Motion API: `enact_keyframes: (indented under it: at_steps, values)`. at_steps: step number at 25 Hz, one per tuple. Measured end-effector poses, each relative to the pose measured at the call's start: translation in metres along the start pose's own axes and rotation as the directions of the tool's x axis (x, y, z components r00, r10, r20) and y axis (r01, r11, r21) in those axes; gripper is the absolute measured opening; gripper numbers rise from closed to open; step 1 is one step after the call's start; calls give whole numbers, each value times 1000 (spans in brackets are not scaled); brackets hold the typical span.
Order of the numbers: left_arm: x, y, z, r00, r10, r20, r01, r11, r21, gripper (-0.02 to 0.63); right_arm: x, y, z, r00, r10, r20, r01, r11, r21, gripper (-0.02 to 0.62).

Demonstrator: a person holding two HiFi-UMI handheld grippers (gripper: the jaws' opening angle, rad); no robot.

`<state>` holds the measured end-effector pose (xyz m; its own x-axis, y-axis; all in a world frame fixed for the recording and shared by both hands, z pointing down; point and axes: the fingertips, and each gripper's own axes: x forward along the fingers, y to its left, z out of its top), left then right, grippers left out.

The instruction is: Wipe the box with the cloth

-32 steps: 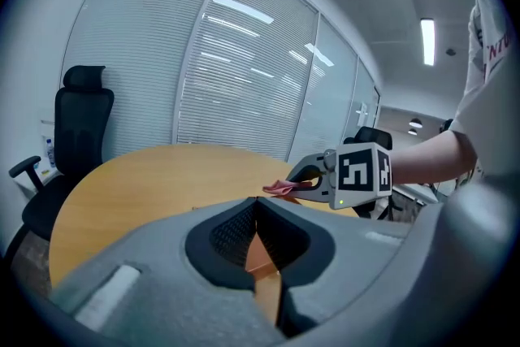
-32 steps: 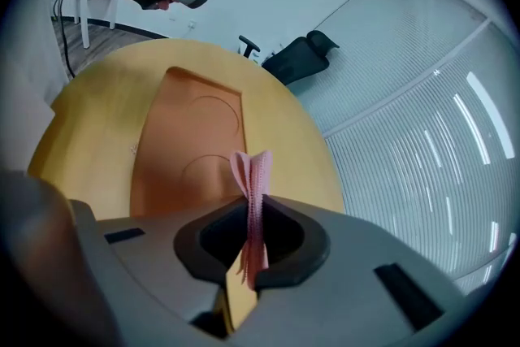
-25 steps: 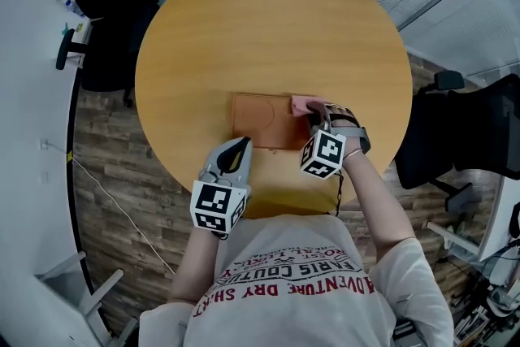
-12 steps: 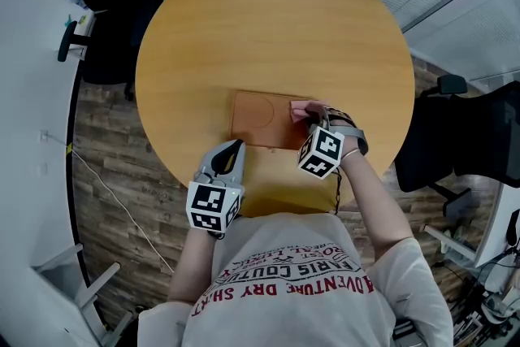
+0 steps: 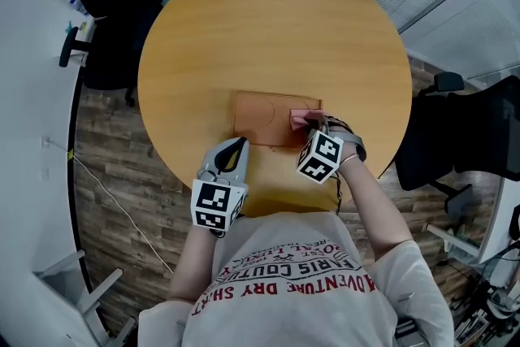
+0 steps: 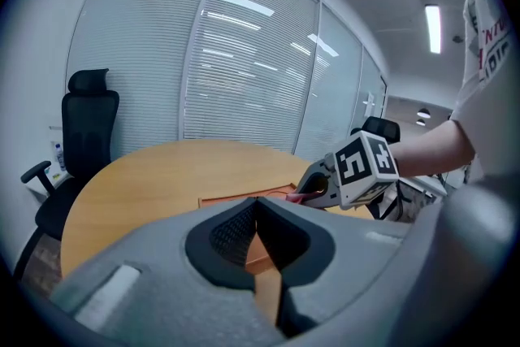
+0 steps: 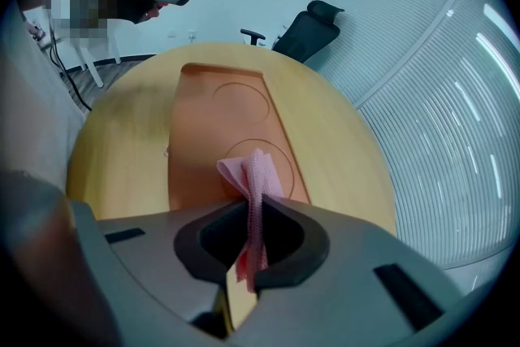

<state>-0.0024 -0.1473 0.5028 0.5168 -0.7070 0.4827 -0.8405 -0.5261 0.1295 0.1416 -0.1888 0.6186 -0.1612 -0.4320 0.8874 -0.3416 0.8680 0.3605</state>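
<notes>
While the right tongs pinch a folded pink cloth, its free end sticks out over the right end of the box (a flat brown one with two rings pressed into its top). The left tongs are pressed together with nothing between them, held just off the box's near left corner. The box lies flat on the round wooden bench, toward the person's side of it. Black chairs stand beside the bench at left and right.
</notes>
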Motion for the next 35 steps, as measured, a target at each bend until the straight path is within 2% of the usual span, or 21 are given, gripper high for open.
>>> enact_keyframes:
  at_steps: [8,17,25,29,31,35]
  values:
    - [-12,-2,5,999,-30,20,30,999,20,9,-11,22,-3,999,47,-7,-47,997,63,31]
    - [-30,-4,4,997,-63,44,62,998,26,9,-25,55,-7,998,65,-7,-64,992,112,31]
    - [-43,-12,-1,992,-121,36,118,991,61,9,-38,102,-19,988,145,-53,-137,982,129,31]
    - [-49,-16,0,989,-142,40,139,987,82,9,-44,123,-27,985,159,-65,-148,978,150,31]
    - [-52,-16,0,988,-150,41,146,985,91,9,-50,124,-24,989,144,-42,-134,974,181,31]
    - [-57,-12,3,987,-153,48,148,984,96,9,-73,102,0,994,40,105,-71,947,313,31]
